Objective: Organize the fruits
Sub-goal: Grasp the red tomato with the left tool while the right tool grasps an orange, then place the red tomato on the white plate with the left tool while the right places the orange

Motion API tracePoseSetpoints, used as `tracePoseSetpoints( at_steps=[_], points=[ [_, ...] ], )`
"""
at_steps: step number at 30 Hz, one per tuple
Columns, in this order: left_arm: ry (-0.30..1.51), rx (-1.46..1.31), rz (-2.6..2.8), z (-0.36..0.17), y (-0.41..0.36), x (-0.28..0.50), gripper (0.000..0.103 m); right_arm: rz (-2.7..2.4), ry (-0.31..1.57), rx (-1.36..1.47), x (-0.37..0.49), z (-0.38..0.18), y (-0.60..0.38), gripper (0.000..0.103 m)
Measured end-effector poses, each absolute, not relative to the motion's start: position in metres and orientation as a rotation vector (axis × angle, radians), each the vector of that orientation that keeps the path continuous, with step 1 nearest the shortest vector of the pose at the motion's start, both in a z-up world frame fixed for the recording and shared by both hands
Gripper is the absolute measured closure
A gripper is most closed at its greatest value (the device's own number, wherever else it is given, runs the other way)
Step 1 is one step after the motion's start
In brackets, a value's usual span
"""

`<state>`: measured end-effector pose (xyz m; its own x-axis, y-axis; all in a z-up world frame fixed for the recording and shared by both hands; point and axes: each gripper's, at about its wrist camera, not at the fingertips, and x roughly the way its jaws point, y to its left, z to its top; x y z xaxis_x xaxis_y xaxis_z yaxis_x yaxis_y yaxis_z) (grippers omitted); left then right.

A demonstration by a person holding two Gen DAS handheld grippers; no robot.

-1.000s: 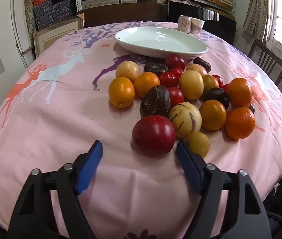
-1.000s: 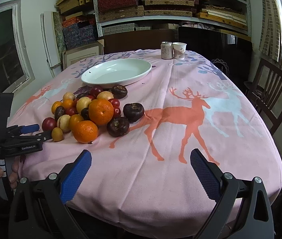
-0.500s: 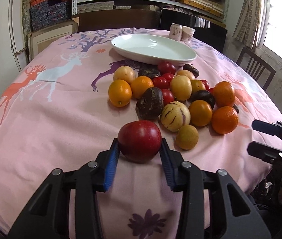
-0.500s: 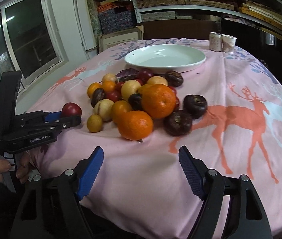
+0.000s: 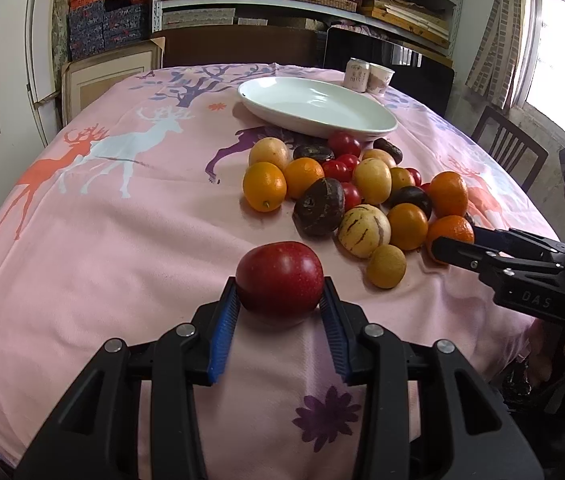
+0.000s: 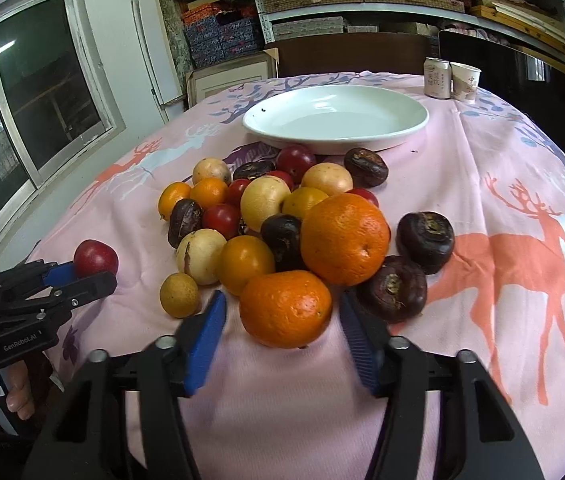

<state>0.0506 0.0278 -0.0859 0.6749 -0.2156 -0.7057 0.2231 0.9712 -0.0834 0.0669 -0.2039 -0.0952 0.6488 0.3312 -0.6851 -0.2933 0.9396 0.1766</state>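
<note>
The counter [image 5: 94,248], under a pink deer-print cloth, carried a white plate [image 5: 318,106] at the far side and a heap of fruit just in front of it. Nearest me, the right gripper [image 6: 282,314] stood wide around an orange [image 6: 285,309] at the heap's near edge, its blue pads close on either side but apart from the peel. That orange looked firm and fairly heavy, its pebbled skin good for grip across the widest part. The left gripper [image 5: 280,300] was clamped on a red apple [image 5: 279,277], away from the heap, pads touching both flanks. Smooth, hard and likely slippery, it wanted a hold across the middle.
</note>
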Motion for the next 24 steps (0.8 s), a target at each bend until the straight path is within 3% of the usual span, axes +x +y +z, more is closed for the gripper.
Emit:
tracePoseSetpoints(
  at_steps=[9, 14, 19, 24],
  points=[
    [0.779, 0.0, -0.262, -0.08, 0.028, 0.052, 0.063, 0.405, 0.741, 0.11, 0.051, -0.08, -0.228, 0.057],
    [0.762, 0.008, -0.297, -0.063, 0.021, 0.061, 0.063, 0.393, 0.673, 0.173, 0.053, -0.044, -0.268, 0.057],
    [0.738, 0.035, -0.344, -0.031, 0.005, 0.104, 0.063, 0.328, 0.565, 0.149, 0.088, 0.005, -0.303, 0.057],
    [0.722, 0.033, -0.393, -0.003, -0.017, 0.18, 0.063, 0.314, 0.586, 0.155, 0.163, 0.02, -0.311, 0.057]
  ],
)
